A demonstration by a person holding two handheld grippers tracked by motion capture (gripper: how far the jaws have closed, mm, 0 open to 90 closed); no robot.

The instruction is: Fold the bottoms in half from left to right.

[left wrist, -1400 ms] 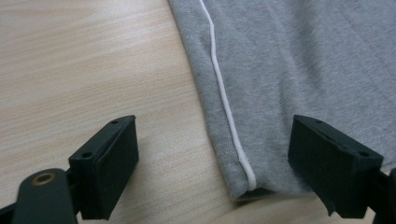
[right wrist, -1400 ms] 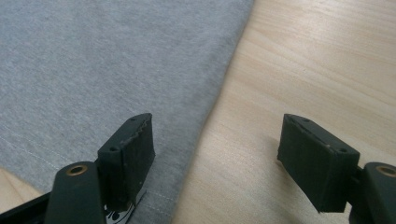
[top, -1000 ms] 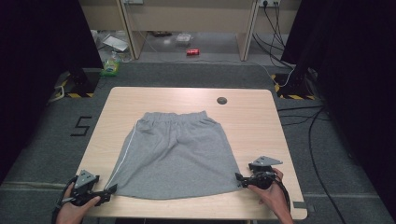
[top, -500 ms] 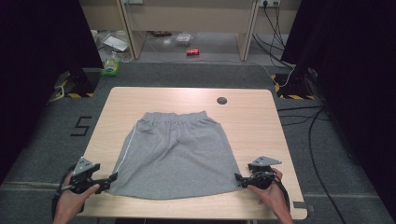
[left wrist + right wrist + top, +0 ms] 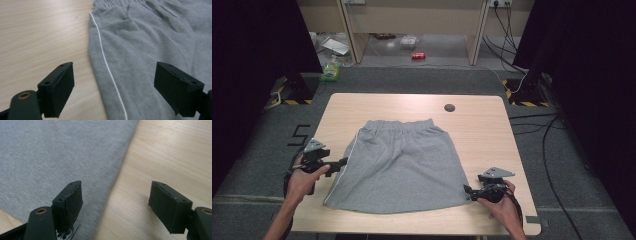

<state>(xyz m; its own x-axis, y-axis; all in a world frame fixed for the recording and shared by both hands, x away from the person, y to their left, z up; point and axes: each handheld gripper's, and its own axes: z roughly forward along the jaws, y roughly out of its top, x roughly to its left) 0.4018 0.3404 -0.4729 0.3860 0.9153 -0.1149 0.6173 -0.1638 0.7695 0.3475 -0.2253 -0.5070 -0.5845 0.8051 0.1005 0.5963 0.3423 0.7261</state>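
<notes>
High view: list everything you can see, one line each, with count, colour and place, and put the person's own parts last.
Shorts: one pair, grey with a white side stripe, spread flat mid-table, waistband at the far end.
Table: one, light wood, centre of the scene.
Round cap: one, dark grey, set in the tabletop near the far edge.
Can: one, red, on the floor beyond the table.
Packet: one, green, on the floor at far left.
Left gripper: one, black, jaws open, at the shorts' striped edge.
Right gripper: one, black, jaws open, at the shorts' near hem corner.
Hands: two, one holding each gripper.
</notes>
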